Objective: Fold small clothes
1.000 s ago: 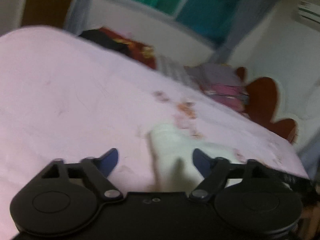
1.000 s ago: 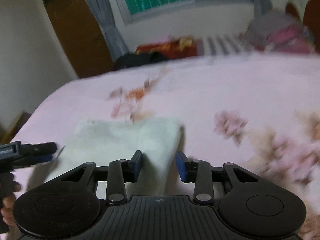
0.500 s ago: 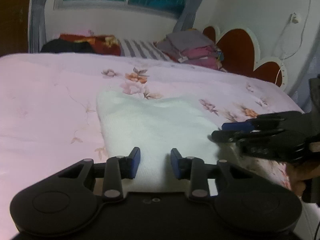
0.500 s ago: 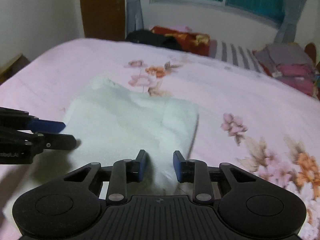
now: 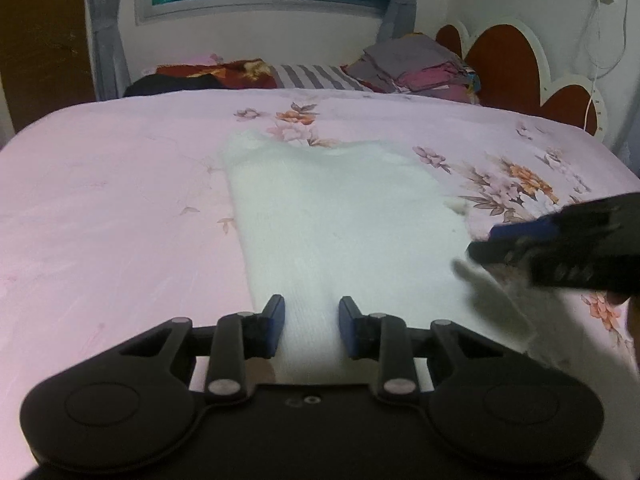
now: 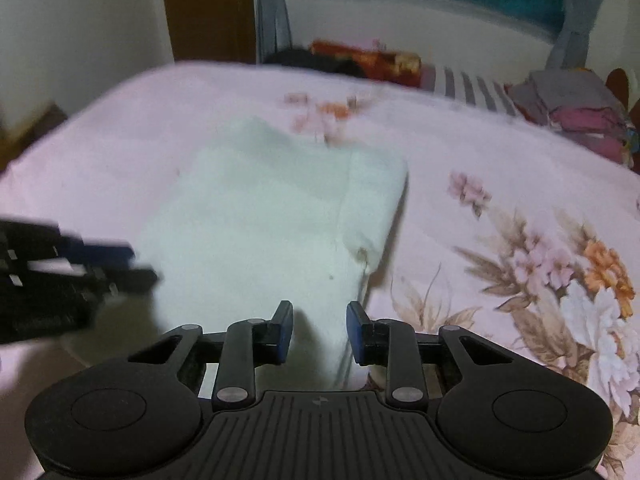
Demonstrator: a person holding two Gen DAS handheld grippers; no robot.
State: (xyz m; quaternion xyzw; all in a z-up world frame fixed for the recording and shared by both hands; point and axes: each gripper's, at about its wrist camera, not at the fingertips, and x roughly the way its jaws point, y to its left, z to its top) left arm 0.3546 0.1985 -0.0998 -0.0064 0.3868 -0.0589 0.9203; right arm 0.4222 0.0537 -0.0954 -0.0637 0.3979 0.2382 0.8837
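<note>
Now both grippers grip the white garment (image 5: 340,216) on the pink bedspread (image 5: 112,200).
Left gripper (image 5: 311,326) and right gripper (image 6: 319,330) each pinch its near edge at six o'clock, jaws clamped on cloth.

Both claws, the left claw (image 5: 311,328) and the right claw (image 6: 319,330), were matte black with round side discs, hinged linkage arms fastened by silver screws and blue pads on the fingers (image 5: 275,326), the right claw's body ribbed with a small central mark.
</note>
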